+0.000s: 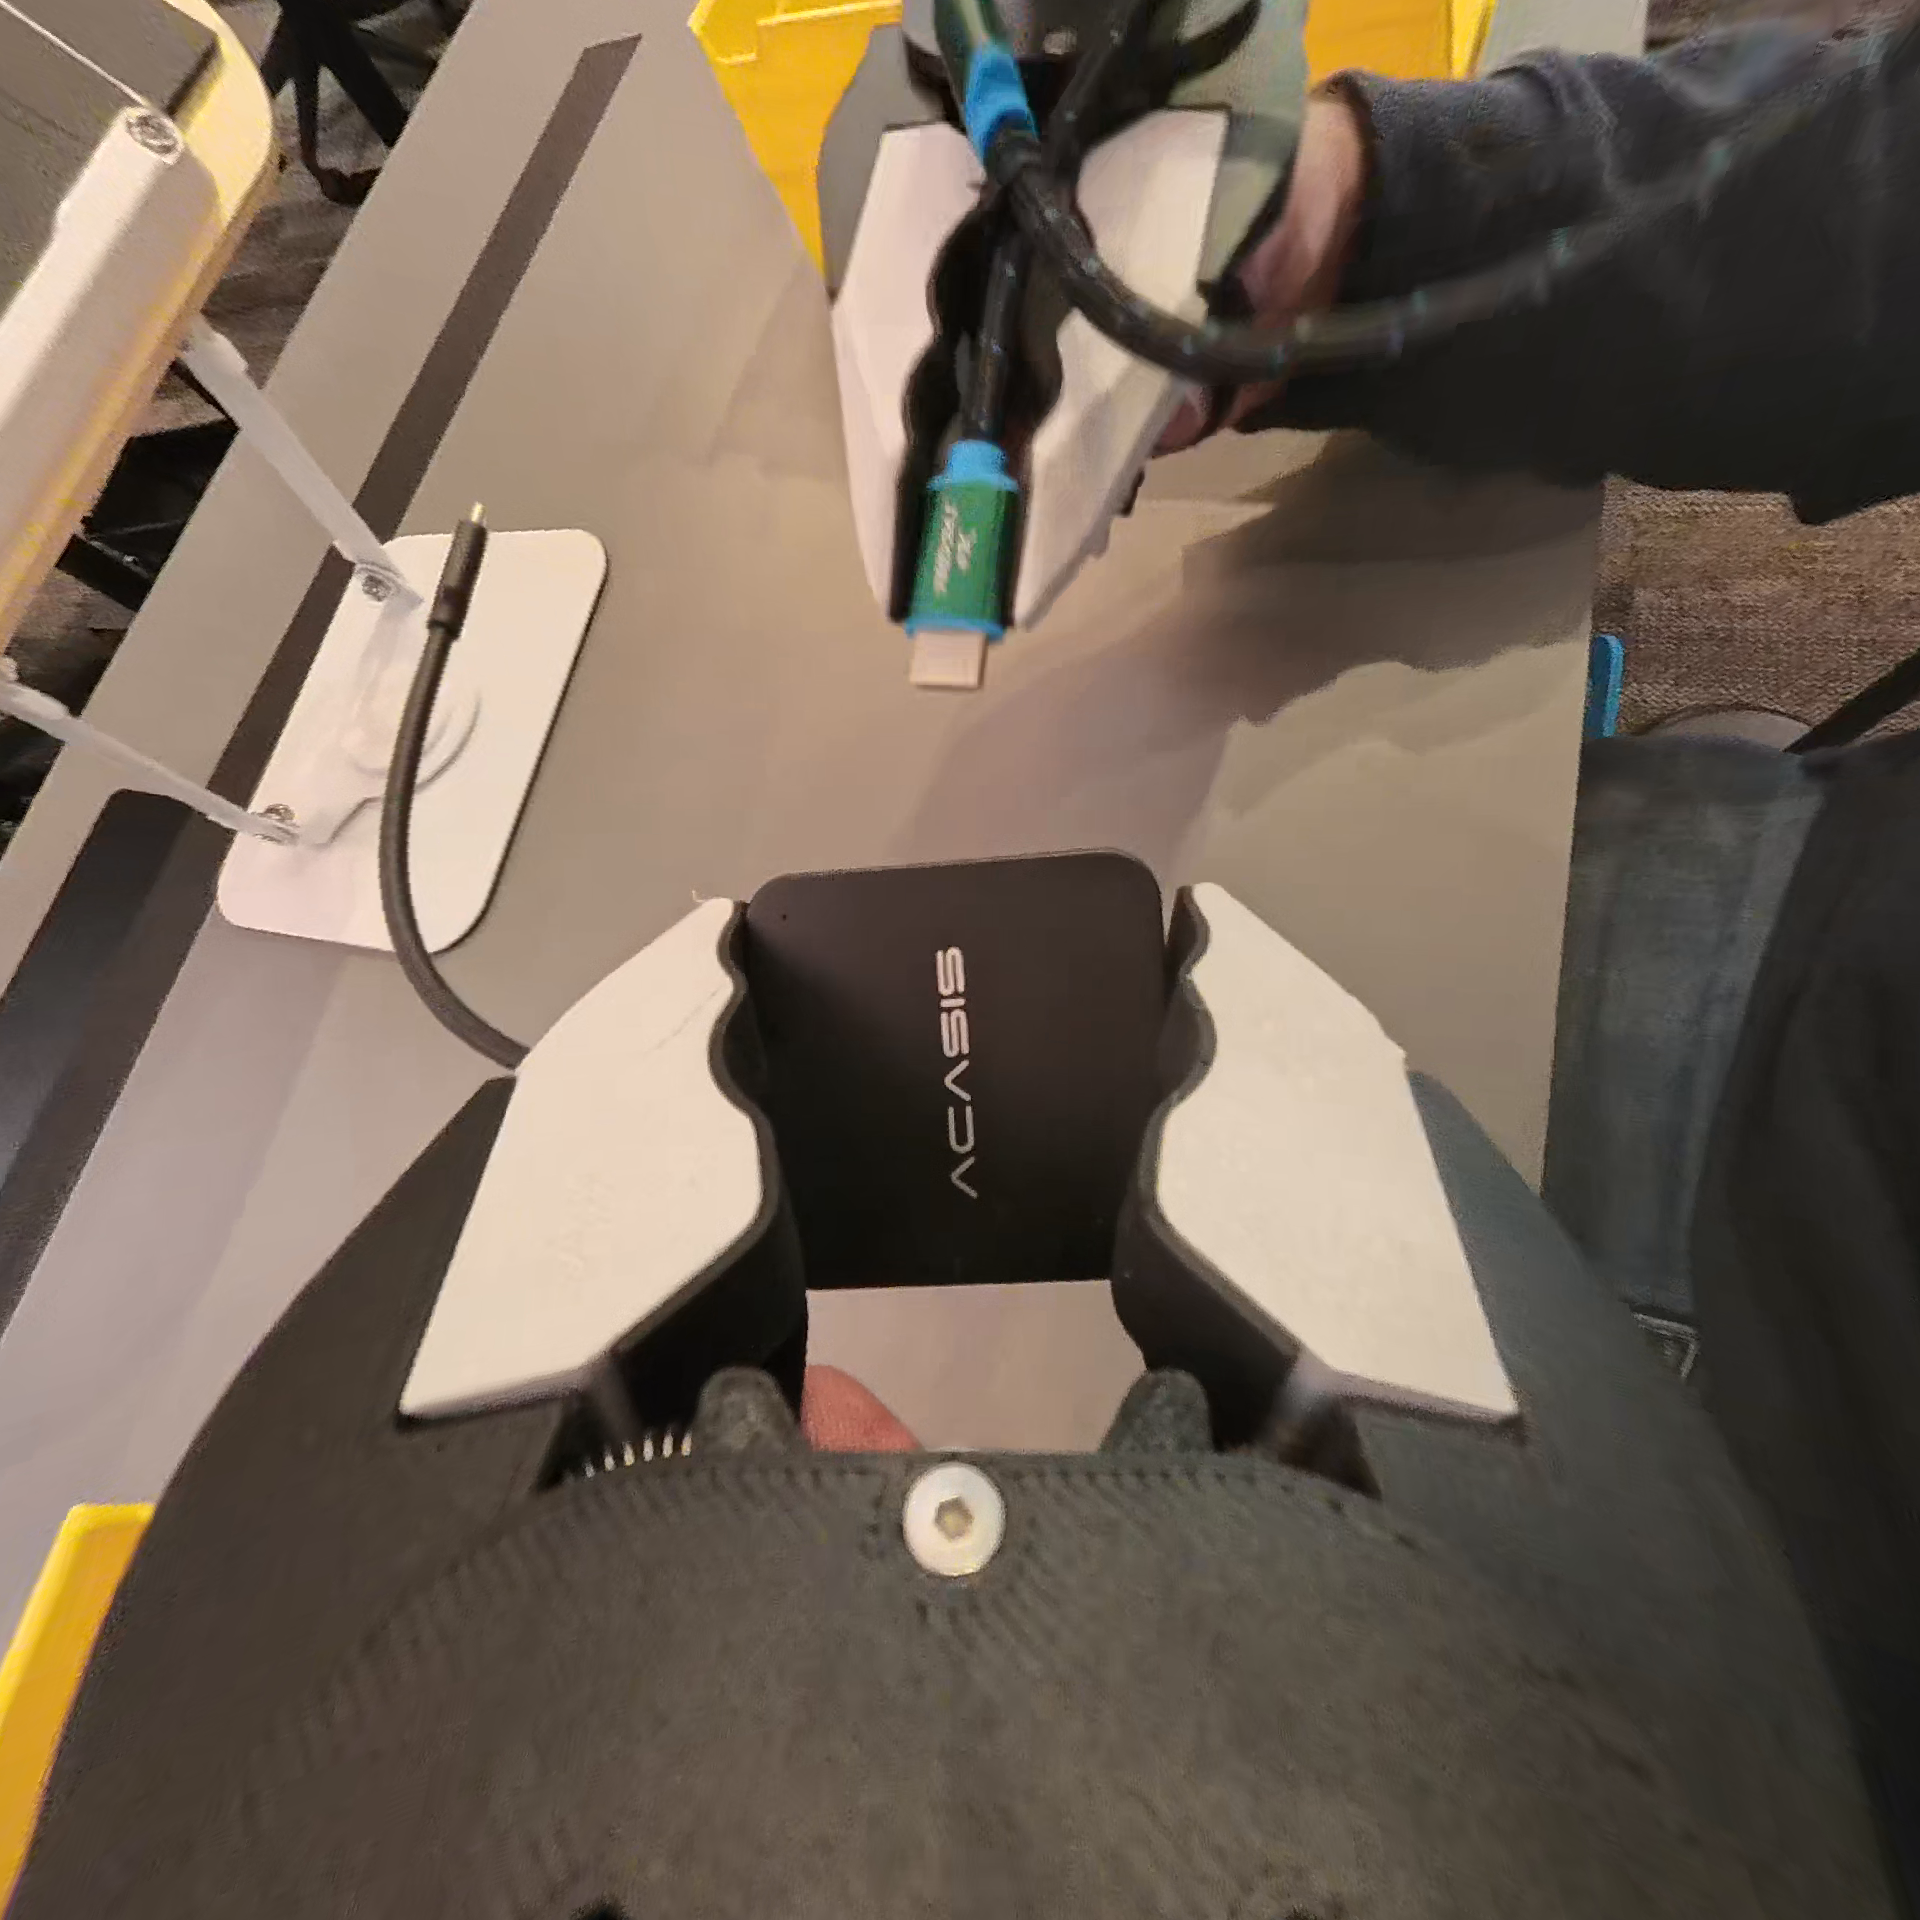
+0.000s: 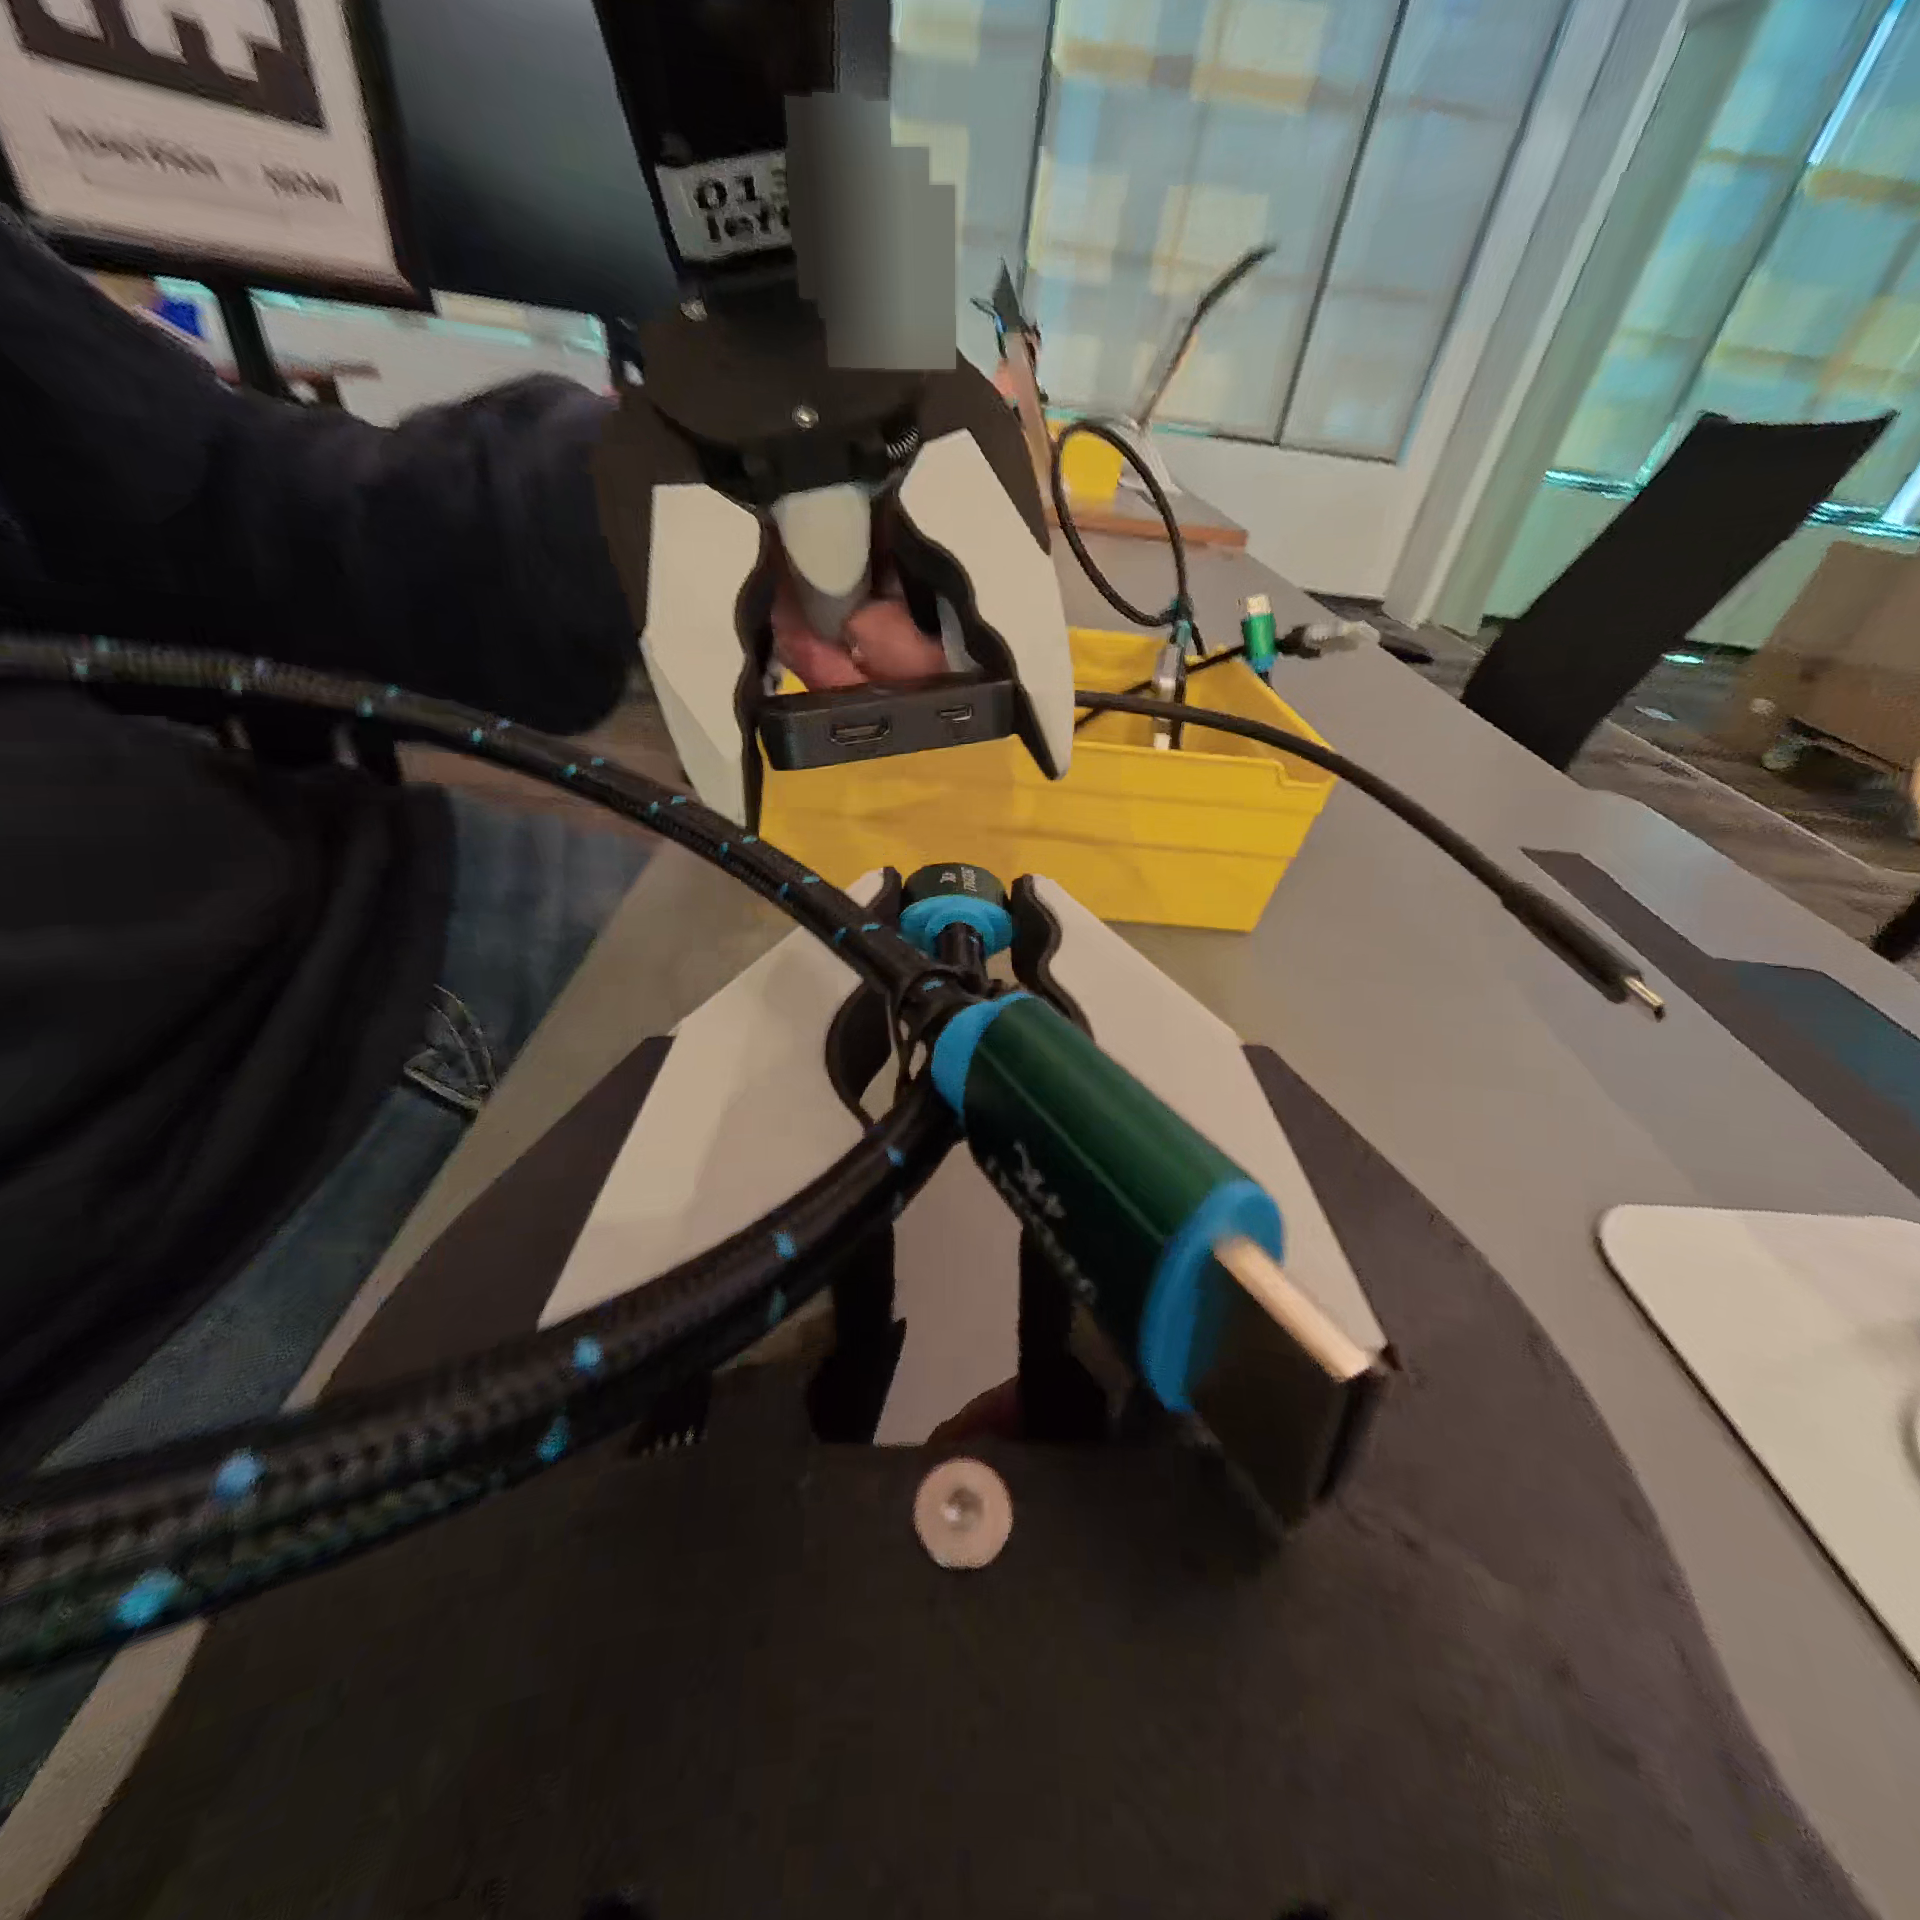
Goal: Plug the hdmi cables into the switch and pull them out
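Your left claw (image 1: 961, 1049) is closed on the black switch (image 1: 951, 1081) and holds it flat above the grey desk (image 1: 675, 582). Your right claw (image 2: 951, 914) is closed on the green and blue plug (image 1: 951, 566) of the braided hdmi cable (image 2: 499, 1382). The plug's metal tip points toward the switch, near it but apart. The cable's second plug (image 2: 1101, 1184) lies across the right claw. A yellow bin (image 2: 1039, 831) stands on the desk behind the switch.

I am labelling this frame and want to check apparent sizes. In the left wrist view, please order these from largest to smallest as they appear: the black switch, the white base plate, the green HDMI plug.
1. Black switch, though it is nearest the camera, which inflates it.
2. White base plate, close to the switch in apparent size, so this order is unsure.
3. Green HDMI plug, clearly the smallest.
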### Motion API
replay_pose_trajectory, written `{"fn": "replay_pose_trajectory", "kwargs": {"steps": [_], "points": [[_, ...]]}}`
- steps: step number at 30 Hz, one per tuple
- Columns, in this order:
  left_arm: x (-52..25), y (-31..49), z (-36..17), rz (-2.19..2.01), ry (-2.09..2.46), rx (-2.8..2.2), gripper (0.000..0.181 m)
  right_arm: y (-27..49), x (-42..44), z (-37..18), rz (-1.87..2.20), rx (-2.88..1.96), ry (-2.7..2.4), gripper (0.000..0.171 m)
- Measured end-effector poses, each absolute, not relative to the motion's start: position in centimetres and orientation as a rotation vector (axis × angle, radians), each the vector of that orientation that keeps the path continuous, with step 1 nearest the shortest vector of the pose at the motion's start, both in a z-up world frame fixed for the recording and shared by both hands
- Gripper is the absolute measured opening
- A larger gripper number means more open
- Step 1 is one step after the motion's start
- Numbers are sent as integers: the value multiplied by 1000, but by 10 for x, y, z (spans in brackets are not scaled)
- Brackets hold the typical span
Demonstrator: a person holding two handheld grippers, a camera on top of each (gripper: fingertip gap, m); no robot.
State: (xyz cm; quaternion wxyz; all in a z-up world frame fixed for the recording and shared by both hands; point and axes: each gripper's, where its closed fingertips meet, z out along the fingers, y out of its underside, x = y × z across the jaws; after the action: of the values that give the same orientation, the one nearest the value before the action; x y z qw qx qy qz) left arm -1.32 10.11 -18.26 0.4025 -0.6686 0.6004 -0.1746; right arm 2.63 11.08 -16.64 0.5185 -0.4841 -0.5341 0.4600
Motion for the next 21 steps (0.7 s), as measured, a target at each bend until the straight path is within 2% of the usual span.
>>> {"fn": "replay_pose_trajectory", "kwargs": {"steps": [7,12,17,21], "points": [[-23,105,-192,-415,1481,-1725,75,132,35,-165,827,-1338,-1227,18],[-23,105,-196,-415,1481,-1728,75,123,70,-118,627,-1383,-1160,18],[-23,104,-199,-421,1485,-1728,75,126,156,-76,283,-1457,-1046,18],[-23,100,-201,-426,1492,-1728,75,137,265,-91,-121,-1693,-943,18]]}}
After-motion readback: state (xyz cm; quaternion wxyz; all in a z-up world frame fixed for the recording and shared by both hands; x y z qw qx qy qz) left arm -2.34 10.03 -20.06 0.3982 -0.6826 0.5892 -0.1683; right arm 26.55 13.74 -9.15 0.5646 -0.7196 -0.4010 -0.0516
